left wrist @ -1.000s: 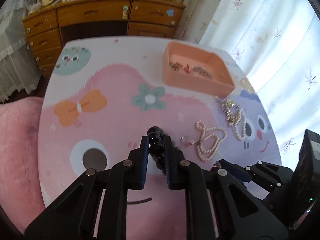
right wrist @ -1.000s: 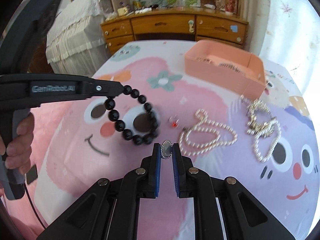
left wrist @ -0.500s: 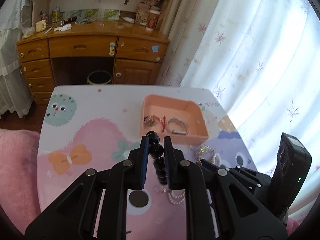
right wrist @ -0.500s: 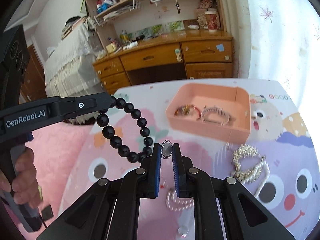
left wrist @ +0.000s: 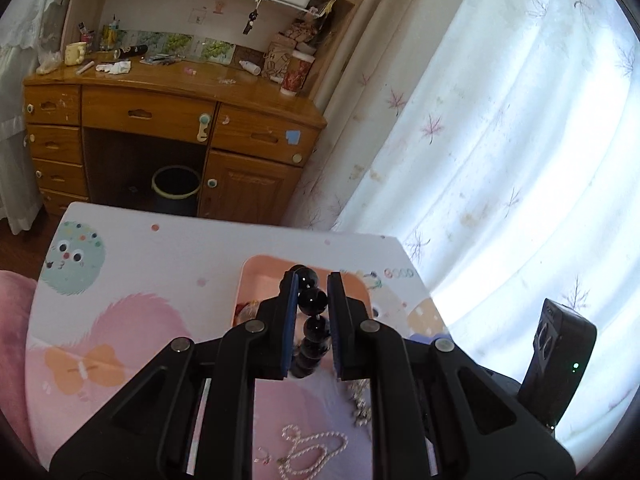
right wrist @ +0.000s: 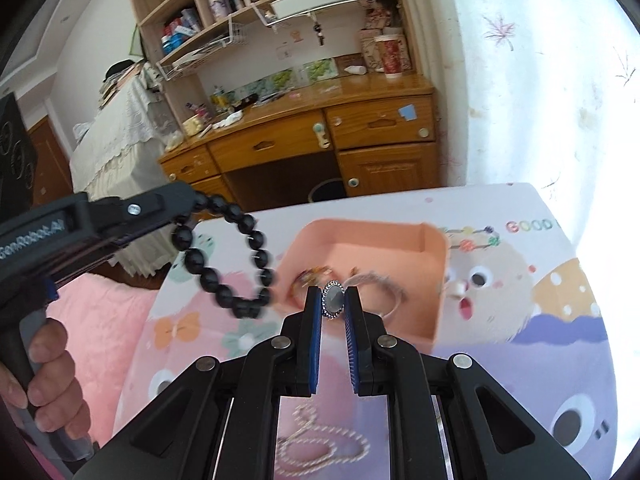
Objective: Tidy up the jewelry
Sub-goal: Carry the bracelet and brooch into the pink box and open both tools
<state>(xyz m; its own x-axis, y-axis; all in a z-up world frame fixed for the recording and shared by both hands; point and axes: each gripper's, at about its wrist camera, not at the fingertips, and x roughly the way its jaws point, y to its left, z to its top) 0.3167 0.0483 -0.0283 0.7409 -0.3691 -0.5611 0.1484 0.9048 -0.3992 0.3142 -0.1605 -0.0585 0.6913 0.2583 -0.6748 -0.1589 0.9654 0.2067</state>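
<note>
My left gripper (left wrist: 312, 284) is shut on a black bead bracelet (left wrist: 312, 320), held high above the pink tray (left wrist: 256, 272); the bracelet hangs as a loop in the right wrist view (right wrist: 236, 256). My right gripper (right wrist: 333, 296) is shut on a small oval silver brooch (right wrist: 333, 300), raised in front of the pink tray (right wrist: 416, 280). The tray holds a few bracelets (right wrist: 376, 284). A white pearl necklace (left wrist: 316, 448) lies on the table below; it also shows in the right wrist view (right wrist: 320, 448).
The table has a pastel cartoon cover (left wrist: 160, 264). A gold and pearl jewelry pile (left wrist: 362, 404) lies right of my left fingers. A wooden desk (left wrist: 160, 120) with a bin stands beyond the table. White curtains (left wrist: 500, 140) hang at the right. A pink cushion (right wrist: 100, 312) lies left.
Both grippers have lifted higher and moved forward towards the pink tray, each keeping its piece. The black bracelet has swung closer to the tray.
</note>
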